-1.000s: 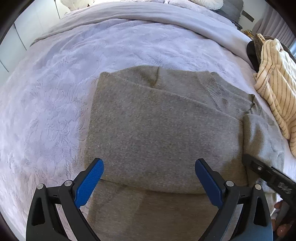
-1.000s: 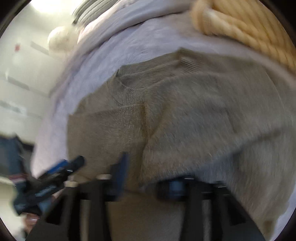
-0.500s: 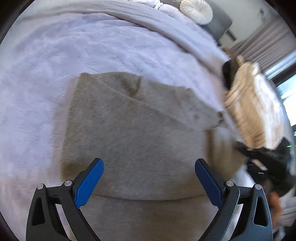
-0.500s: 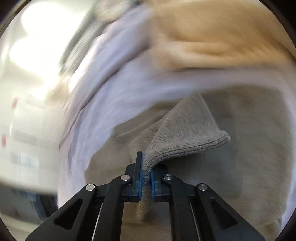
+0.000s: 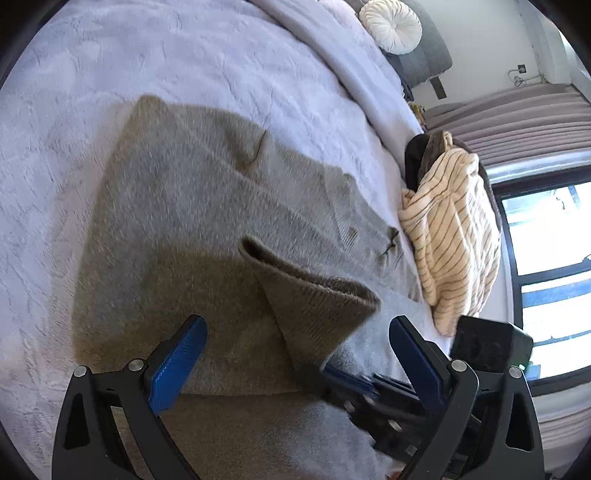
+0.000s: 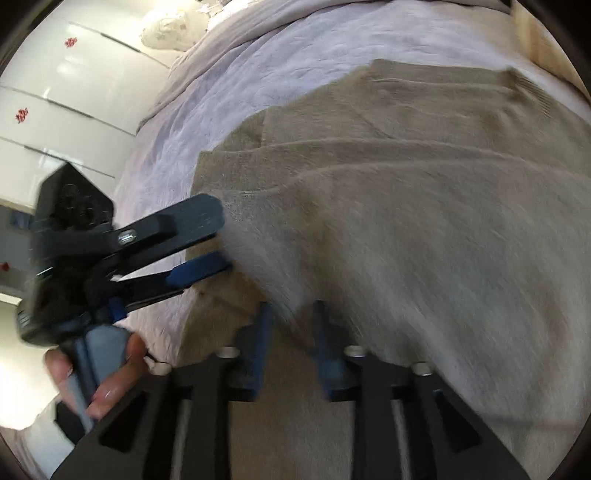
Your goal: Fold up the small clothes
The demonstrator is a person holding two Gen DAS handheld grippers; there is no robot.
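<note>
Since the earlier frames my right gripper (image 6: 290,347) had swung the sweater's sleeve cuff (image 5: 317,291) across the grey-brown sweater (image 5: 192,221), and its jaws had just been opening after pinching the cuff tight; by now they stood partly apart with knit lying between the pads, though motion blur meant I couldn't tell if they still pressed on it; my left gripper (image 5: 295,358) hung wide open and empty over the near edge, a hand (image 6: 99,373) on its handle showing in the right wrist view; the cuff sat raised and curled instead of flat, so I figured the trick was to let it drop fully onto the body, back the right jaws straight out without dragging the knit, then smooth it down; the sweater lay spread on a pale lilac bedspread (image 5: 184,66), soft enough to bunch; a cream striped garment (image 5: 454,229) waited near the bed's edge, a round white cushion (image 5: 391,26) sat near the headboard, with curtains, a window and white wardrobe doors (image 6: 55,96) around the room.
</note>
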